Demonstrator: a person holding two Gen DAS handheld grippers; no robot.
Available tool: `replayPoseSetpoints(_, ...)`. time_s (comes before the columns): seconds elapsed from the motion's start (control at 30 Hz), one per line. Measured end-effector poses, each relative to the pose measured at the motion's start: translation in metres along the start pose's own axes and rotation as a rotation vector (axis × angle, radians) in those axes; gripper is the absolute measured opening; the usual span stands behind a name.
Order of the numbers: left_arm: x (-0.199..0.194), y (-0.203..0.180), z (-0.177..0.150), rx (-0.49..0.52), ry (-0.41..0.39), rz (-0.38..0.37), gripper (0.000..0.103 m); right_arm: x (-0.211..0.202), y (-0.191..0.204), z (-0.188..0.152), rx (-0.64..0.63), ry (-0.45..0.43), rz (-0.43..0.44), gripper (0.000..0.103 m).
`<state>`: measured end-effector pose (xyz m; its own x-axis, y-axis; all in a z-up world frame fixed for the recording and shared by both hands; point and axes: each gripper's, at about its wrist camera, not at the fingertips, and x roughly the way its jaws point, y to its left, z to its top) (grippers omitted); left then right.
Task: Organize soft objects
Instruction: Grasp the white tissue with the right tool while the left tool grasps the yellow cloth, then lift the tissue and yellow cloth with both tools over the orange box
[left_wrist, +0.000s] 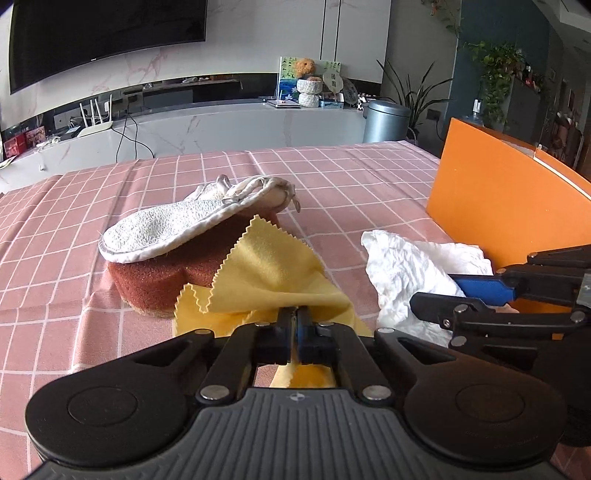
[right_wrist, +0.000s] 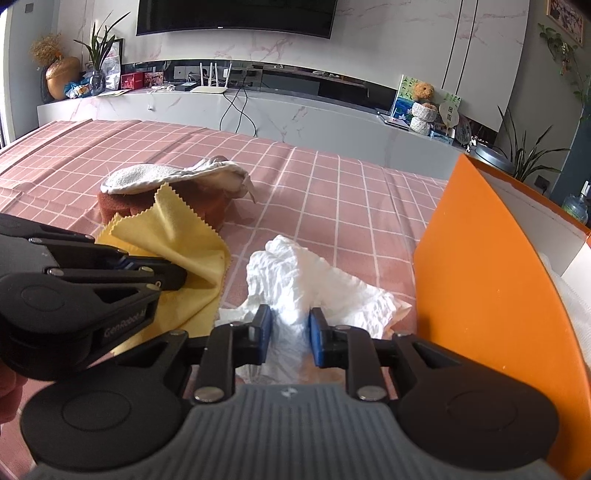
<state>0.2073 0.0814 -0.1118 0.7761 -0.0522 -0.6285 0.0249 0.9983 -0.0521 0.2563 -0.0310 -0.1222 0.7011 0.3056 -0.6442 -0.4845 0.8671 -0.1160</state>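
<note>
Left wrist view: the left hand-held gripper (left_wrist: 294, 317) pinched the yellow cloth (left_wrist: 266, 269) just above the surface (left_wrist: 332, 177), beside the sponge (left_wrist: 155, 280).

Right wrist view: the right hand-held gripper (right_wrist: 290, 328) stood narrowly open around the tissue (right_wrist: 295, 273) beside the orange box (right_wrist: 480, 280); closing shallowly could tear it.

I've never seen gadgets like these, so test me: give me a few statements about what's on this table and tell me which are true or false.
1. The left gripper is shut on the yellow cloth. True.
2. The right gripper grips the sponge. False: its jaws straddle the white crumpled cloth.
3. A white scrubbing mitt lies on top of the brown sponge. True.
4. The orange box stands left of the sponge. False: it stands at the right.
</note>
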Motion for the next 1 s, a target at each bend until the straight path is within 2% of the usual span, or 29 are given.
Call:
replayPoseSetpoints(0.53,-0.040,0.008,0.004,-0.037,-0.051,-0.001,0.002,-0.024,0.003,0.003,-0.020,-0.077,0.029,0.016)
replayPoseSetpoints(1.0,-0.090,-0.001,0.014,-0.037,-0.162,-0.015,0.002,-0.077,-0.009,0.001,0.019,-0.178,0.077,0.016)
